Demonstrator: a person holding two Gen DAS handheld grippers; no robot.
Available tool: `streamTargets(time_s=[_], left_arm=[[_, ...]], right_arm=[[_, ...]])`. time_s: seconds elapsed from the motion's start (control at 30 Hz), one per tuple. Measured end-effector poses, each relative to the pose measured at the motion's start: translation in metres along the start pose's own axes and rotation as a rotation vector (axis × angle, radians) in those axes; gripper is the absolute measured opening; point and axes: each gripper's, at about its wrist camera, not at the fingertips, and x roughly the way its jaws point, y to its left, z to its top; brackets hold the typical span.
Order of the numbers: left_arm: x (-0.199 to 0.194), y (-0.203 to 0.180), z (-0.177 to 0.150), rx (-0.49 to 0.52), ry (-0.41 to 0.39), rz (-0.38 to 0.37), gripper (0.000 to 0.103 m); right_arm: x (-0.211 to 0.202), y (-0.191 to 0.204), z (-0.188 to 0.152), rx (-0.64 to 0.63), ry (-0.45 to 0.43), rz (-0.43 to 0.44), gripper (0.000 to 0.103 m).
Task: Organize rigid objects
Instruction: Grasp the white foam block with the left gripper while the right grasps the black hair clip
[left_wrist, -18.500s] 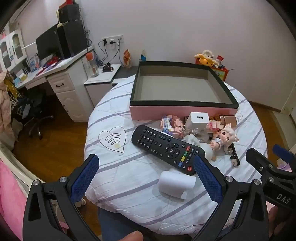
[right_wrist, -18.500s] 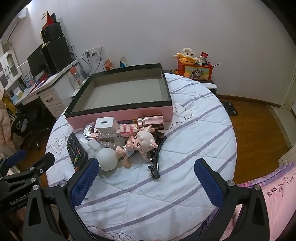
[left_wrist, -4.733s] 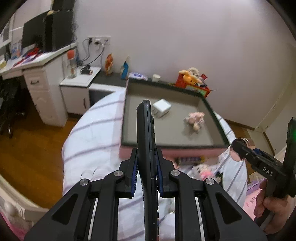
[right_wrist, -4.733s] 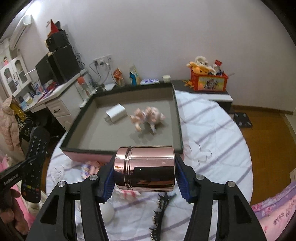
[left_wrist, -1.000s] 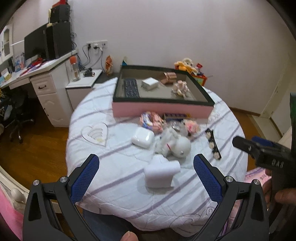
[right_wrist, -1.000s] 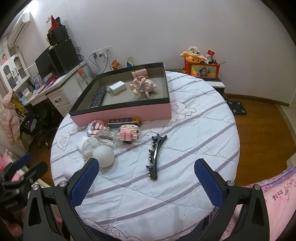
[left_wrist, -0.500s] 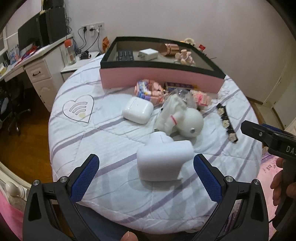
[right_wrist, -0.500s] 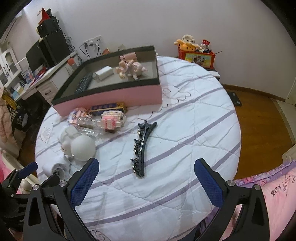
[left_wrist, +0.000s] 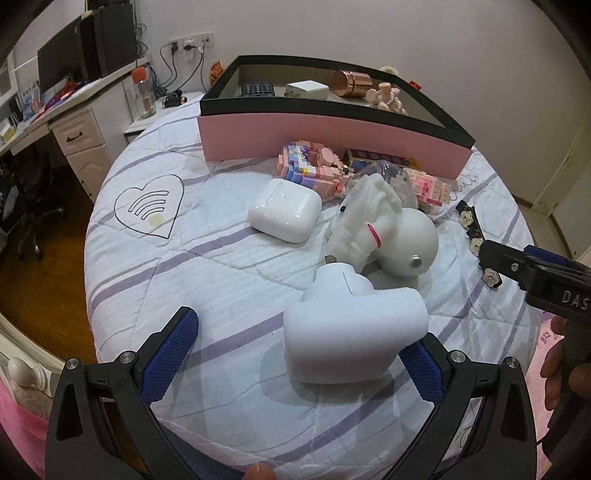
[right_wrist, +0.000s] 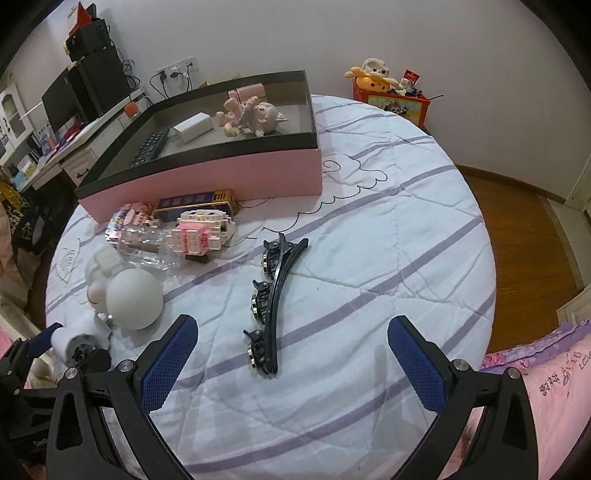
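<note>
Left tongs (left_wrist: 301, 354) gape wide low over the surface (left_wrist: 221, 269), a white heart-shaped block (left_wrist: 352, 332) lying between the blue pads (left_wrist: 170, 354), nearer the right one; whether that pad touches it cannot be told. Right tongs (right_wrist: 291, 363) are likewise spread, grasping nothing, with a black hair clip (right_wrist: 275, 295) lying between and just ahead of the fingers. In the left view the right tool's body shows the letters "DAS".

Beyond the block lie a white ball figure (left_wrist: 391, 232), an earbud case (left_wrist: 284, 210), pink brick models (left_wrist: 314, 166) and a clear bottle (right_wrist: 147, 243), with a dark blue box (right_wrist: 195, 201) of unreadable print against the pink tray (right_wrist: 221, 173). Inside the tray sit a remote (right_wrist: 151, 146), a white charger (right_wrist: 194, 127), a copper tin (left_wrist: 351, 83) and a pink doll (right_wrist: 255, 114). A heart outline (left_wrist: 149, 203) is drawn on the quilt.
</note>
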Motion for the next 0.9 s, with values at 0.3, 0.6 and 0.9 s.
streamTargets(time_s=[0.3,0.6,0.9], left_arm=[[0.003,0.002,-0.001,0.003,-0.017,0.014,0.075],[-0.004,0.012,0.000,-0.021,-0.029,-0.017,0.045],[-0.018,0.020,0.001,-0.030,-0.043,-0.018,0.045]], right_arm=[[0.023,0.009,0.000,-0.054,0.010,-0.053,0.082],[0.012,0.018,-0.006,-0.119,-0.027,-0.040,0.018],[-0.002,0.008,-0.006,-0.067,-0.043,0.024,0.018]])
